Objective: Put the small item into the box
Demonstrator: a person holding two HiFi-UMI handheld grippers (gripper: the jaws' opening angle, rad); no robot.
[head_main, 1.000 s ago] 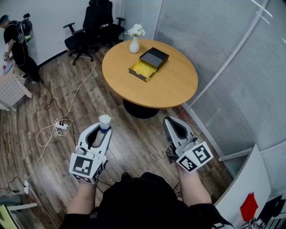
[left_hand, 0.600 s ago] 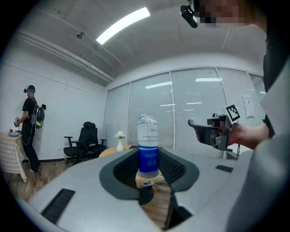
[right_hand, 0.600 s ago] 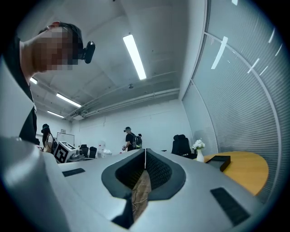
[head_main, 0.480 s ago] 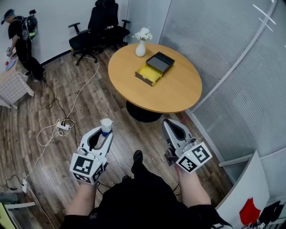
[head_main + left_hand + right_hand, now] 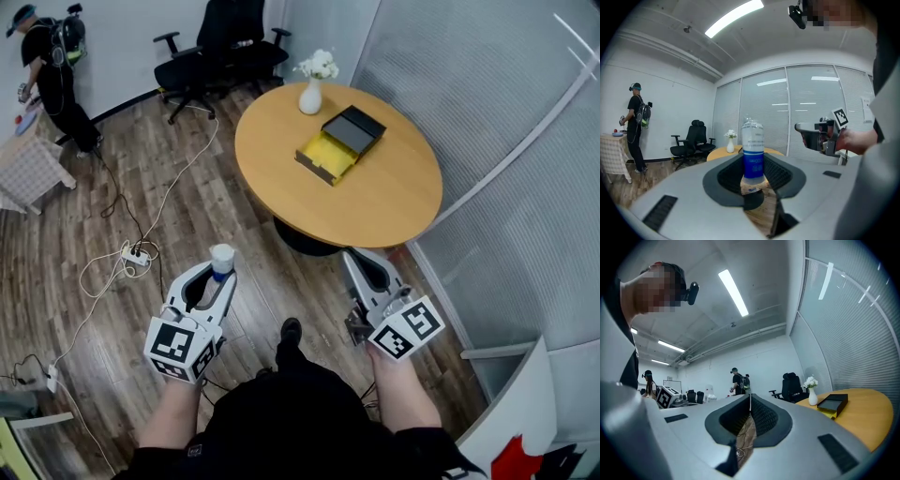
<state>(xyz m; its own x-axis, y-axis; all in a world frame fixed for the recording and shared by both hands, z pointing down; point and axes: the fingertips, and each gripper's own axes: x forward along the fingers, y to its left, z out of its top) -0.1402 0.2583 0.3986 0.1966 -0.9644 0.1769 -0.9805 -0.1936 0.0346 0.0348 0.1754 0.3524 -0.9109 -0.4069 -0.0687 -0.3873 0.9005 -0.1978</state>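
Over wooden floor (image 5: 112, 187), left gripper (image 5: 218, 275) grips bottle (image 5: 221, 255); right gripper (image 5: 356, 255) fingers (image 5: 372, 274) meet.

blue-labelled bottle (image 5: 753, 150), yellow-and-black box (image 5: 339, 143)

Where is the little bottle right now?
The bottle is clamped in the left gripper, low on the head view's left, over the wood floor, short of the round table with the box.
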